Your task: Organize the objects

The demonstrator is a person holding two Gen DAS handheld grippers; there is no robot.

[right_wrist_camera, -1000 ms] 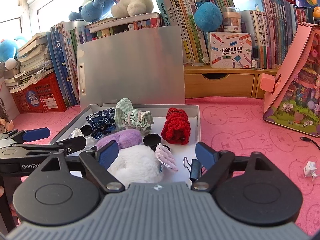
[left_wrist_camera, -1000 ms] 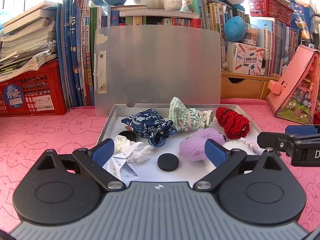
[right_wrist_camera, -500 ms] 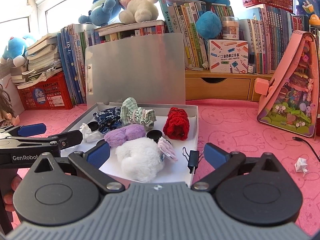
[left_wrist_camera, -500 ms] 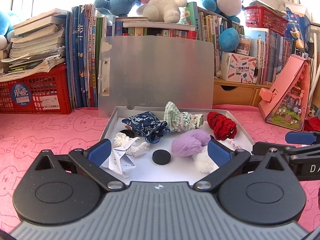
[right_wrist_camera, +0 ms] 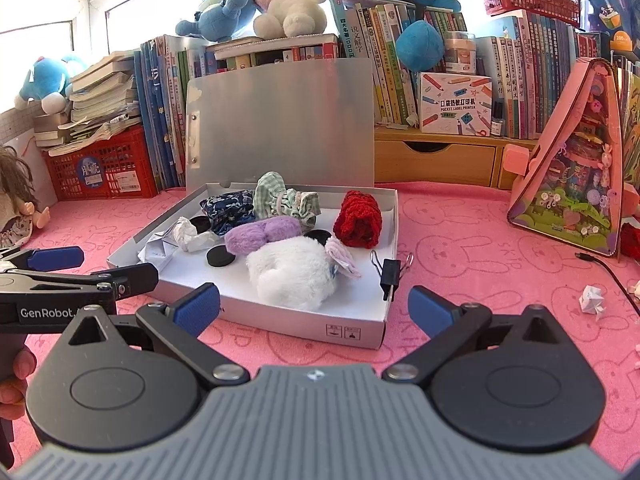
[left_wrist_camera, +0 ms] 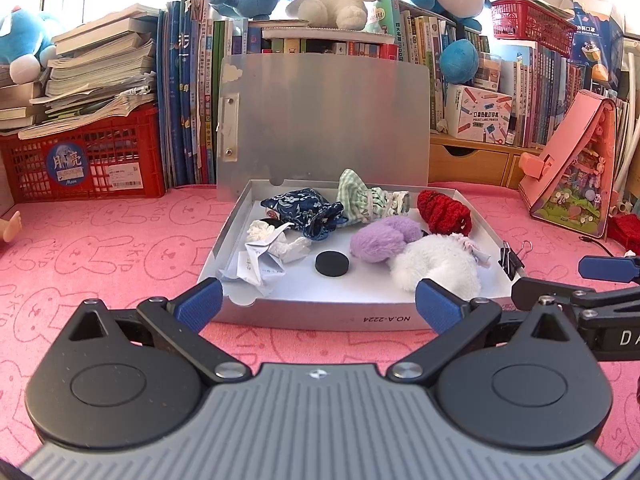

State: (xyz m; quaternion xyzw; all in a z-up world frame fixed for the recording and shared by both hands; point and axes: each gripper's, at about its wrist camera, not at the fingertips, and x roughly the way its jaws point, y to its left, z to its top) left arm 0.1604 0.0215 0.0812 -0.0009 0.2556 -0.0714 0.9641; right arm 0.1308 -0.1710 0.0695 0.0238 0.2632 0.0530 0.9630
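A shallow grey box lies on the pink cloth with its lid propped up behind. Inside lie a blue patterned pouch, a green checked cloth, a red knitted piece, a purple fluffy item, a white fluffy item, a black disc and crumpled paper. A black binder clip sits on the right rim. My left gripper and right gripper both stand open and empty, just before the box's front edge.
Books, a red crate and plush toys line the back. A pink triangular playhouse stands at the right. A paper scrap and a cable lie on the cloth to the right. A doll sits at the far left.
Both grippers have drawn back from over the box's contents to in front of its near edge. Their jaws stand a little wider. Nothing in the box moved.
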